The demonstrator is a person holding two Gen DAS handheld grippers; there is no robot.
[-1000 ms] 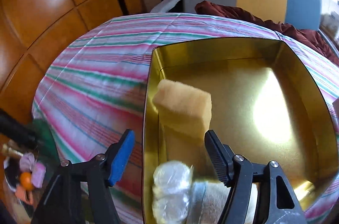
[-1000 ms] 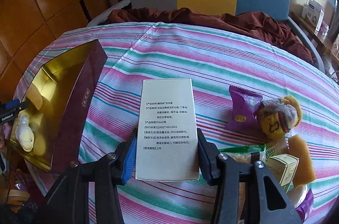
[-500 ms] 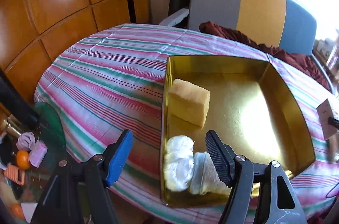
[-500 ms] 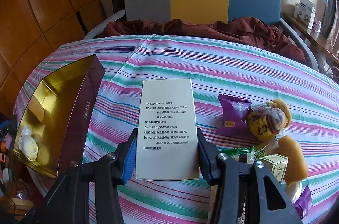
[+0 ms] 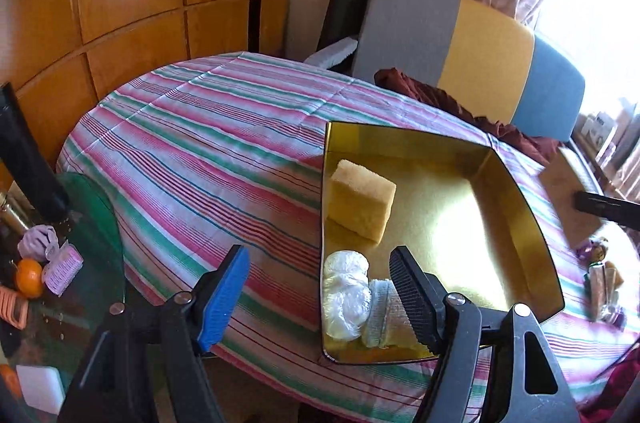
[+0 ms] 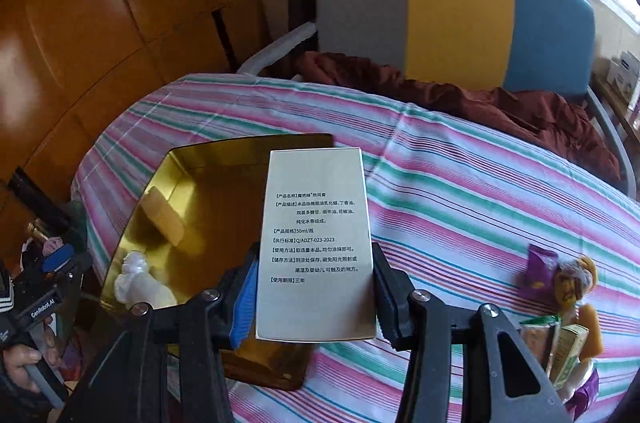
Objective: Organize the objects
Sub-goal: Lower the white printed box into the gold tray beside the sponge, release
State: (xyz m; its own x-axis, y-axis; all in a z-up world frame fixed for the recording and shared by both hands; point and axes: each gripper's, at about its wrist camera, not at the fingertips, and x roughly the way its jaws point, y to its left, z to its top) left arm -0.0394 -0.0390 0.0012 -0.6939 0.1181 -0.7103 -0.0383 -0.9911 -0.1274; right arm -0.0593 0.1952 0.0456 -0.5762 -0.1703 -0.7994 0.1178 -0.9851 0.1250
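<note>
1. The tall pale cream cardboard box with printed Chinese text (image 6: 316,243) was gripped between the two fingers of the right claw (image 6: 314,299), one blue pad on its left side and one black pad on its right side. It was held upright in the air, and in the right wrist view it overlapped the right edge of the gold tray.
2. The shallow gold metal tray with dark red outer walls (image 5: 516,191) lay on the tabletop, near its front edge.
3. Inside the tray, a yellow rectangular sponge block (image 5: 360,203) rested close to the left wall.
4. Also inside, a white bundle wrapped in clear plastic (image 5: 344,295) lay in the near left corner, and a pale gauze-like roll (image 5: 380,315) touched it on the right.
5. The left claw (image 5: 320,287) was open and held nothing; its blue pad was over the cloth outside the tray and its black pad over the tray's near part.
6. The pink, green and white striped tablecloth (image 6: 460,191) covered the tabletop.
7. On the right part of the cloth, well apart from the tray, a purple snack packet (image 6: 538,271) lay just beside a small yellow plush toy (image 6: 572,287), with small green and white cartons (image 6: 560,347) near them.
8. Behind the tabletop stood a chair with grey, yellow and blue back panels (image 6: 456,11), and a dark red cloth (image 6: 500,103) lay on its seat.
</note>
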